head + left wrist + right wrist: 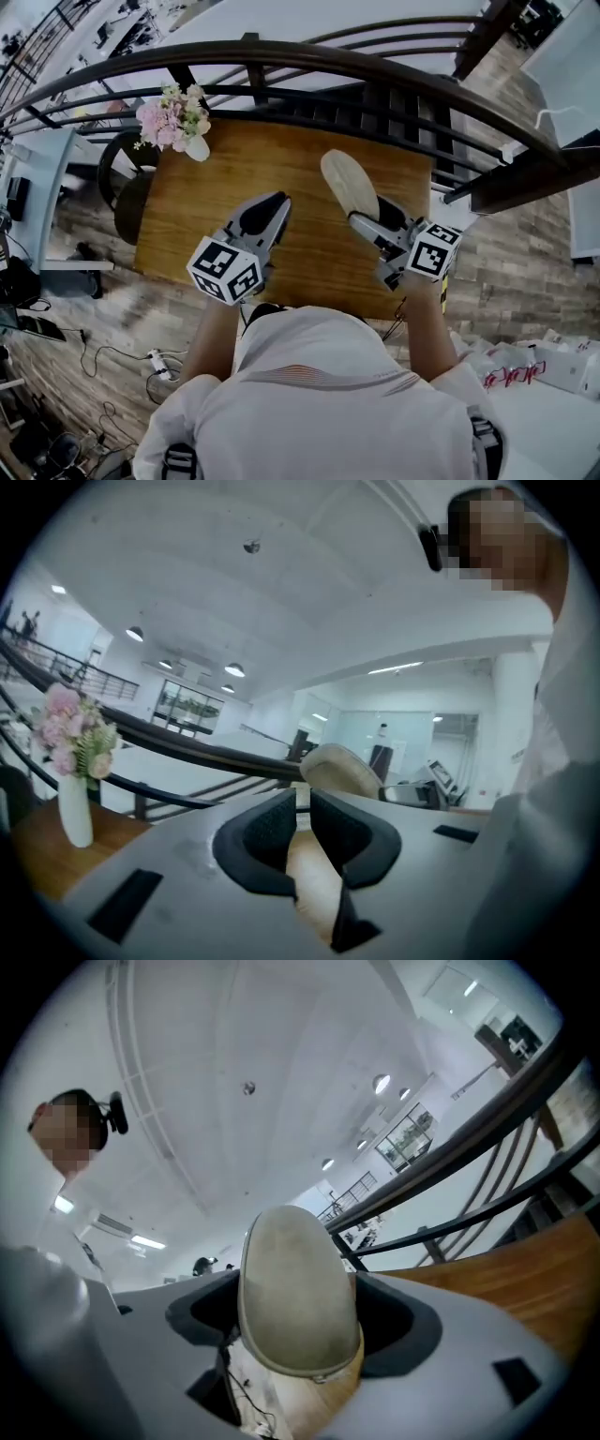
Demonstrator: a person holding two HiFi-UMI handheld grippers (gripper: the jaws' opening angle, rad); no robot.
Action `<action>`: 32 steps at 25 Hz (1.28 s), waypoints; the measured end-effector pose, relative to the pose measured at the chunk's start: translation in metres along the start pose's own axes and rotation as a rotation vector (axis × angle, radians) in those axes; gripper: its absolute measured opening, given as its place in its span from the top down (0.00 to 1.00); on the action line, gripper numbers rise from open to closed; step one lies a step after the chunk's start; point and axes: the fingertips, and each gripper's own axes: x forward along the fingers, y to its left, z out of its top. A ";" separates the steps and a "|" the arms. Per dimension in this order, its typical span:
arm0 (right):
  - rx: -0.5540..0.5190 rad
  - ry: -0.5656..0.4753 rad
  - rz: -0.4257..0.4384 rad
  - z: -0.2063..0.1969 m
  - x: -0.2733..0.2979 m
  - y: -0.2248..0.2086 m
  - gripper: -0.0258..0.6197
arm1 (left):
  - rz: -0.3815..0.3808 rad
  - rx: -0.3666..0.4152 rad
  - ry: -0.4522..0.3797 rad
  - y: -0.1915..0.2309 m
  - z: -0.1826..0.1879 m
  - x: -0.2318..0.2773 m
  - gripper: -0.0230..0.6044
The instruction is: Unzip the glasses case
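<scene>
The glasses case (350, 183) looks light and fairly stiff to me, a shell that should keep its shape under a pinch. Its matte, cloth-like skin probably won't slip. I'd keep the hold on one end of the shell and leave the zip seam free; the pull tab is small and will be the fiddly part to catch.

It is a pale beige, rounded oval. A seam runs round its edge, and there seems to be a tiny tab at the near rim.

The case is in the air above the wooden counter (300, 150), one end clamped between the jaws of the right gripper (367, 222). The left gripper (270, 211) hangs just beside it, jaws closed on nothing.
</scene>
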 end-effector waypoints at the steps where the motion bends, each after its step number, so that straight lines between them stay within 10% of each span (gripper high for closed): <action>1: 0.030 -0.009 0.048 0.004 -0.002 0.009 0.30 | -0.066 -0.032 -0.018 -0.008 0.005 0.000 0.91; 12: 0.332 0.017 0.572 0.008 -0.004 0.101 0.30 | -0.676 -0.103 -0.148 -0.081 0.050 -0.014 0.46; 32: 0.513 0.281 0.928 -0.035 0.005 0.153 0.30 | -0.992 -0.158 -0.111 -0.142 0.050 -0.023 0.40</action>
